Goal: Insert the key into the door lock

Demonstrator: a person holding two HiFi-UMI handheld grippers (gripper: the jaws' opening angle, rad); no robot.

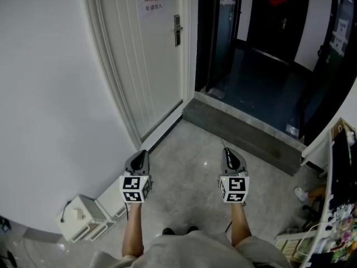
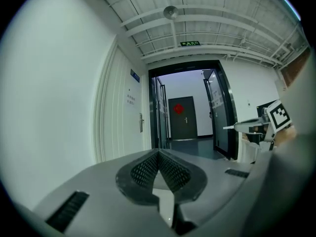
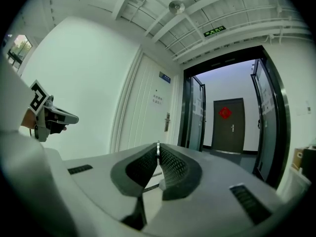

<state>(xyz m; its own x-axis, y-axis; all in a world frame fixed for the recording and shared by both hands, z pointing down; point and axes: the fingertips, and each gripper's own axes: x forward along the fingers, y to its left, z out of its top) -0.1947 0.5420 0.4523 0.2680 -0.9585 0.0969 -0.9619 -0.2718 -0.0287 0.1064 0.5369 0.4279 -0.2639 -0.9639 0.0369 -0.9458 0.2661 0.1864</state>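
A white door [image 1: 150,66] stands closed at the far left of the hallway, and its dark lock and handle plate [image 1: 177,29] sits near its right edge. The lock also shows in the left gripper view [image 2: 141,123] and the right gripper view [image 3: 167,122], still well ahead of both grippers. My right gripper [image 1: 225,149] is held level and shut on a thin metal key [image 3: 158,148], whose blade pokes out past the jaw tips. My left gripper [image 1: 141,152] is level beside it, its pads [image 2: 170,172] meeting at the tip with nothing between them.
A paper notice [image 1: 152,3] is stuck on the door. Right of it an open dark doorway leads over a grey stone step [image 1: 240,133] to a corridor with a black door [image 1: 274,4]. White boxes [image 1: 92,214] stand by the left wall. A cluttered desk [image 1: 340,205] is at the right.
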